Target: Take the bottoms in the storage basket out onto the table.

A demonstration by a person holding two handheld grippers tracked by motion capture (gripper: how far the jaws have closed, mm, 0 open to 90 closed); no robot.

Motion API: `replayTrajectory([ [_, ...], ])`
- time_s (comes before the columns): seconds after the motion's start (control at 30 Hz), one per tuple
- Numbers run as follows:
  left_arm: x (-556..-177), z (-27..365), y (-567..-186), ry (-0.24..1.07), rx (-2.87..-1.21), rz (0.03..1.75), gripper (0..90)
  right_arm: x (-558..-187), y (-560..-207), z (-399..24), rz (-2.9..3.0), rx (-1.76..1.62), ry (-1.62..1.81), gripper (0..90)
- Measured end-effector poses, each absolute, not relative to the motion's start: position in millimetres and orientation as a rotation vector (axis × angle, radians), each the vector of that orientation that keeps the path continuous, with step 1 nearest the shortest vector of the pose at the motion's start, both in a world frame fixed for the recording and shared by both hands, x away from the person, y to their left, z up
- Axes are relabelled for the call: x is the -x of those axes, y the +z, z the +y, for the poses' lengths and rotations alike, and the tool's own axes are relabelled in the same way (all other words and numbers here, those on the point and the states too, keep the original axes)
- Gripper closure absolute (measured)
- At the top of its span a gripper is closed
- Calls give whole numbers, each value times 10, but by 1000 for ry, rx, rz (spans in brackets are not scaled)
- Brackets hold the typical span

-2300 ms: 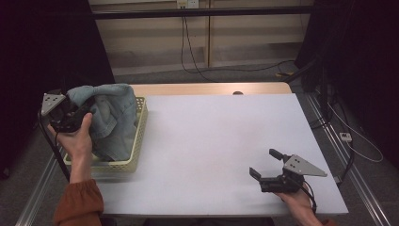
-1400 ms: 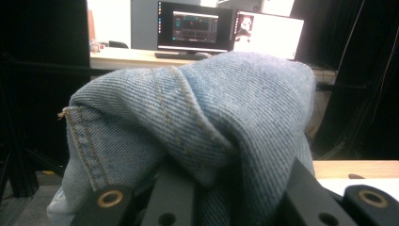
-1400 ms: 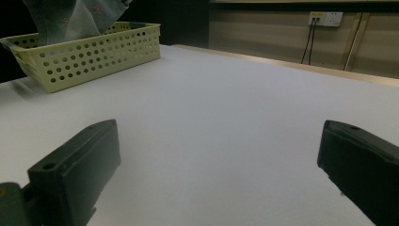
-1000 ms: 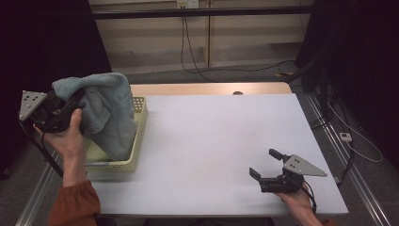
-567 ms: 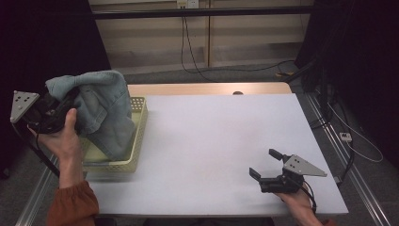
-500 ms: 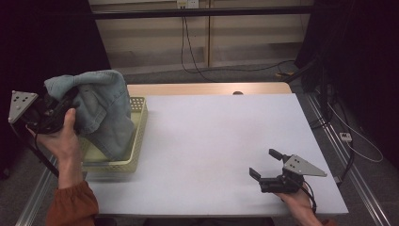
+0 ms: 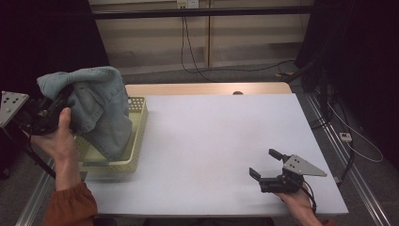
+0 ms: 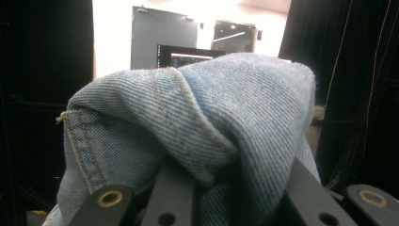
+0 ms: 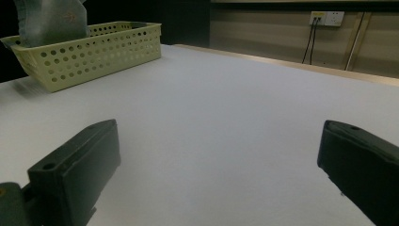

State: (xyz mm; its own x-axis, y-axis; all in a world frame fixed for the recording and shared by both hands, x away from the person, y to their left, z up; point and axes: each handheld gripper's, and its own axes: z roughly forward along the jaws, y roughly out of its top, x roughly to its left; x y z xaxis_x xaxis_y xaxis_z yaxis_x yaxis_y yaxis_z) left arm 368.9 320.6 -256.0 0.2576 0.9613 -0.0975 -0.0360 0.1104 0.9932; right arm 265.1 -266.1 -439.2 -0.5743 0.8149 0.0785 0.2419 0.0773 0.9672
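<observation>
left hand-held gripper (image 7: pixel 56 106): clenched on denim garment (image 7: pixel 101 110), left edge of high view | denim garment: lifted, lower end hanging into yellow basket (image 7: pixel 136 141) | right hand-held gripper (image 7: pixel 267 165): released, jaws wide apart, lower right on white tabletop (image 7: pixel 211 136), nothing between them

The white bench (image 7: pixel 207 141) lies bare between the pale yellow perforated plastic basket (image 7: pixel 136 134) at its left edge and the right hand-held gripper (image 7: pixel 267 165) near the front right corner; the crumpled blue denim garment (image 7: pixel 101 108) hangs over the basket, blocking its opening.
</observation>
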Motion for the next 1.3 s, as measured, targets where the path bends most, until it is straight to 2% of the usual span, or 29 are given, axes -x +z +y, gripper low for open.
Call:
replayTrajectory([
  [1.3,-3606,3025,-2329,953,-1170,940,806,-2667,-4395,-2655,1876,-1043,1526,0],
])
